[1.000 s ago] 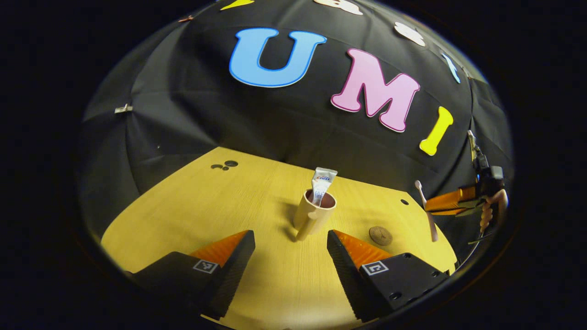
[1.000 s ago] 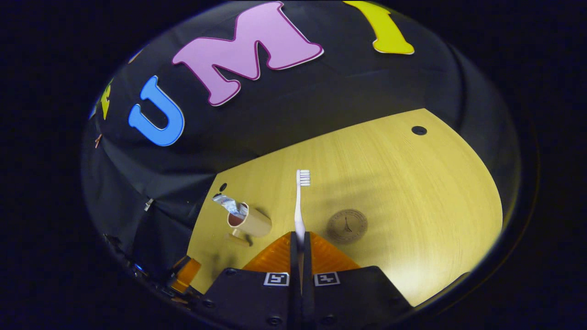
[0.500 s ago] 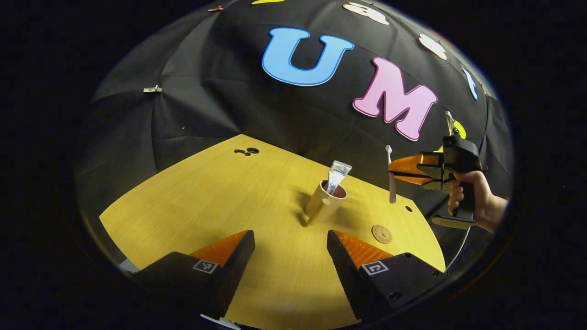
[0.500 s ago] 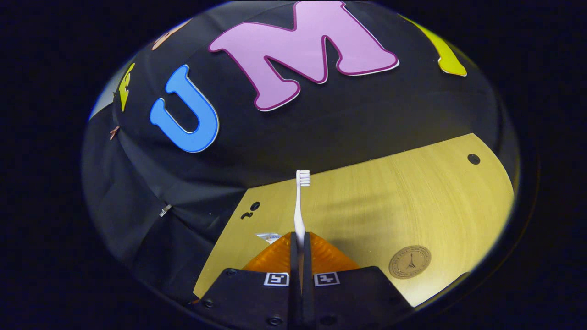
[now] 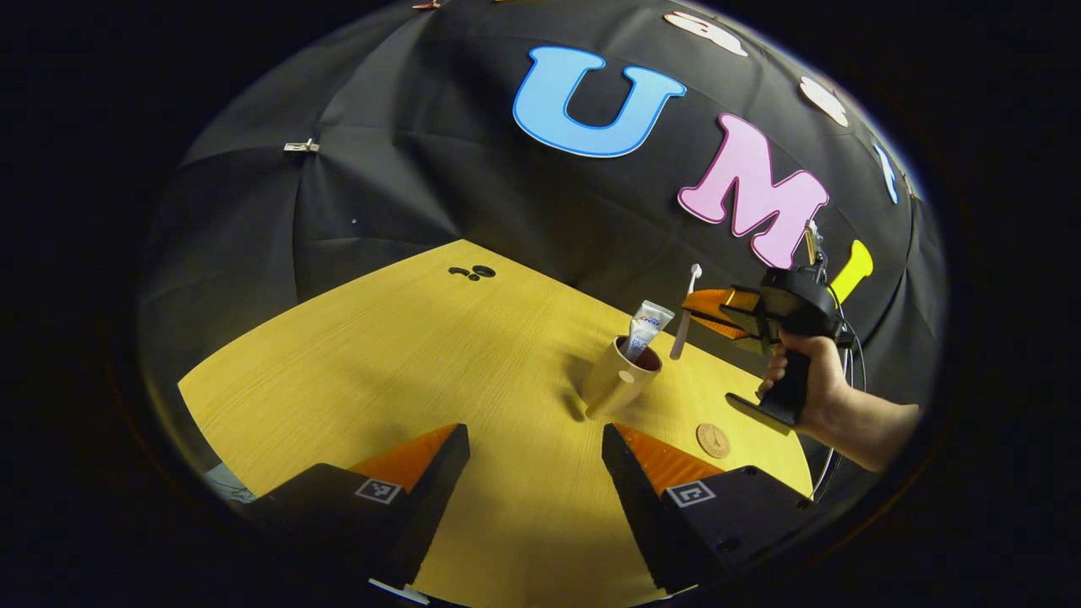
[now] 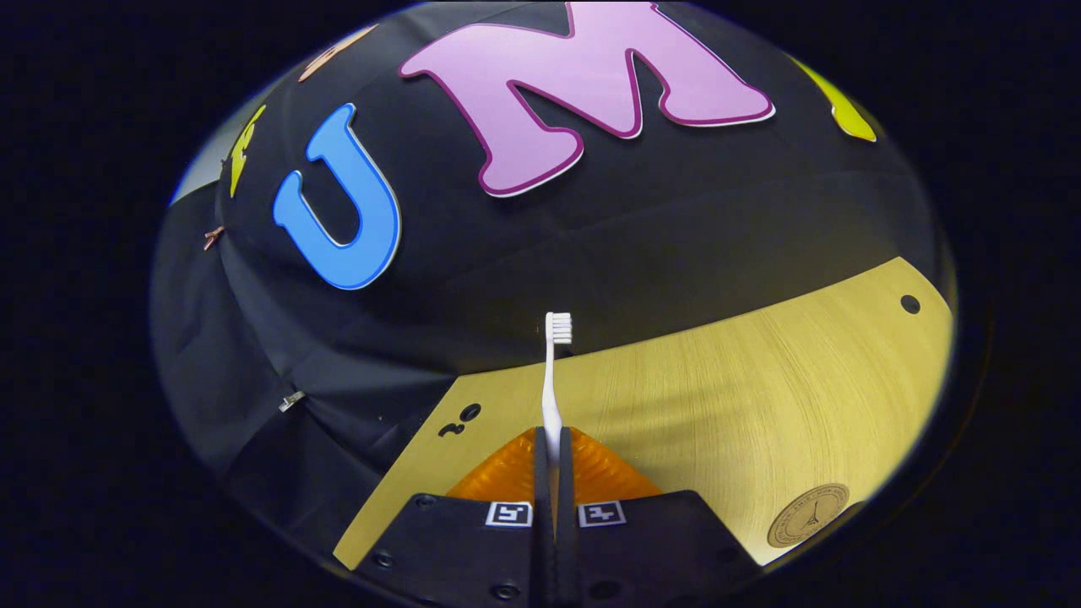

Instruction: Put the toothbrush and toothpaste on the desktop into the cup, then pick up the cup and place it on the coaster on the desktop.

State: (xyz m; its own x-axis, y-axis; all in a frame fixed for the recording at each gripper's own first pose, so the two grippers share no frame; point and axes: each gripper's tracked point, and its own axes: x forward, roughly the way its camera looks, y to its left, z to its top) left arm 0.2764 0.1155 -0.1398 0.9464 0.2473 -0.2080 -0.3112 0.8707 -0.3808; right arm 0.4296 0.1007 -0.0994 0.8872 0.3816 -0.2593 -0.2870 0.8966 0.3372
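Though in cup [image 5: 619, 384], toothpaste [image 5: 649, 325] lettering illegible

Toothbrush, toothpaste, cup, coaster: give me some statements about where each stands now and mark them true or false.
1. The toothpaste stands in the cup. True.
2. The right hand-held gripper is shut on the toothbrush. True.
3. The cup rests on the coaster. False: it stands on the desktop, apart from the coaster.
4. The left hand-held gripper grips the cup. False: it is open, holding nothing.
5. The toothbrush is in the cup. False: it is held in the air beside it.
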